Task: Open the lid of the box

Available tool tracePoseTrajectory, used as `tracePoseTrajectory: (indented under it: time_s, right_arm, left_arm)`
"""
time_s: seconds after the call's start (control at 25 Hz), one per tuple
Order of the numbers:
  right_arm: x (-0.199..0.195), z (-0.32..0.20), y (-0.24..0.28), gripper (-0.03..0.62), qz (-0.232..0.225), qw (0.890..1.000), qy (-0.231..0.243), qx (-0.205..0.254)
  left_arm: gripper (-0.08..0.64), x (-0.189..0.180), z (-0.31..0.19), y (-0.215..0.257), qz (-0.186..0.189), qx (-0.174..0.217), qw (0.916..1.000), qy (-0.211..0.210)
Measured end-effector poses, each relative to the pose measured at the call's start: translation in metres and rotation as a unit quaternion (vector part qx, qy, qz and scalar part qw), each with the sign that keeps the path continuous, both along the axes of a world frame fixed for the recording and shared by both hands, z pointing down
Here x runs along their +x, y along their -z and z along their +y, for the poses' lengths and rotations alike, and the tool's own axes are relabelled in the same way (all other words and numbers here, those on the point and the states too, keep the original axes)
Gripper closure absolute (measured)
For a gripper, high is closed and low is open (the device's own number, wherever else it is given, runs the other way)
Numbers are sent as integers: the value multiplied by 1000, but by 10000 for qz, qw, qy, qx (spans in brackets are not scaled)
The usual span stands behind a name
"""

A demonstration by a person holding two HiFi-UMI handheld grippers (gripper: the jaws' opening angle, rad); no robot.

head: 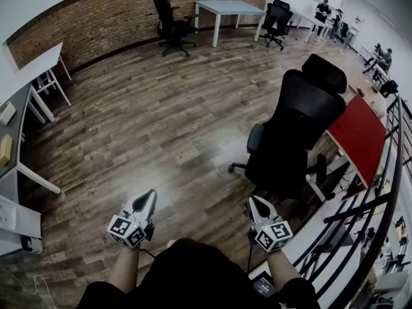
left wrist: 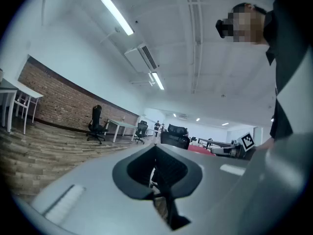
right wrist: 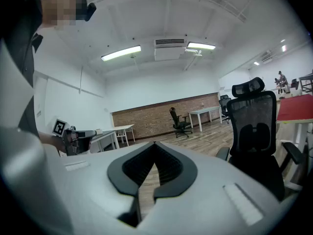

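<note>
Left gripper [head: 149,197] and right gripper [head: 256,203]: both jaw pairs fully together, nothing between them. They're held side by side over the wood floor [head: 161,121]. Black office chair [head: 293,134] is ahead-right of the right gripper, red desk [head: 357,134] beyond it. Box is not in any view.

The box shows in none of the 3 views. Of the task's own things, only the 2 tools are visible: the left gripper [head: 151,195] and the right gripper [head: 253,201]. Each is a white 2-jaw body with dark ribbed pads and a cube of black-and-white square markers at its rear. On both, the jaws are pressed together at the tips with nothing between them. They are held side by side, well apart, over the wood floor [head: 161,127], and point forward roughly level into the room.
</note>
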State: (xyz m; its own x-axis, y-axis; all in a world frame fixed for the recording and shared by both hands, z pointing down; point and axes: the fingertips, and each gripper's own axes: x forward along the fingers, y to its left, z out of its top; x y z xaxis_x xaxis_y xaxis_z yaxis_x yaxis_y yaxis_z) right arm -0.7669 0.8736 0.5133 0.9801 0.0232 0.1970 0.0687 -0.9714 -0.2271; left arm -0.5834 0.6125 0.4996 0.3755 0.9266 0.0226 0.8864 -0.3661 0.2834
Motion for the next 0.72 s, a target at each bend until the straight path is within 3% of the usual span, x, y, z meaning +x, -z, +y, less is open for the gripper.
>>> tracePoseTrajectory:
  time_s: [0.4,0.72]
  right_arm:
    - [16,-9,-4,591,-81,9998,165,-8]
    - [47,-27,-3,591,-42,9987,493,100]
  left_arm:
    - [561,4,-14,-9,-170,-52,9998,132]
    - [561,19,-46,-7,-146,-82,9987,483]
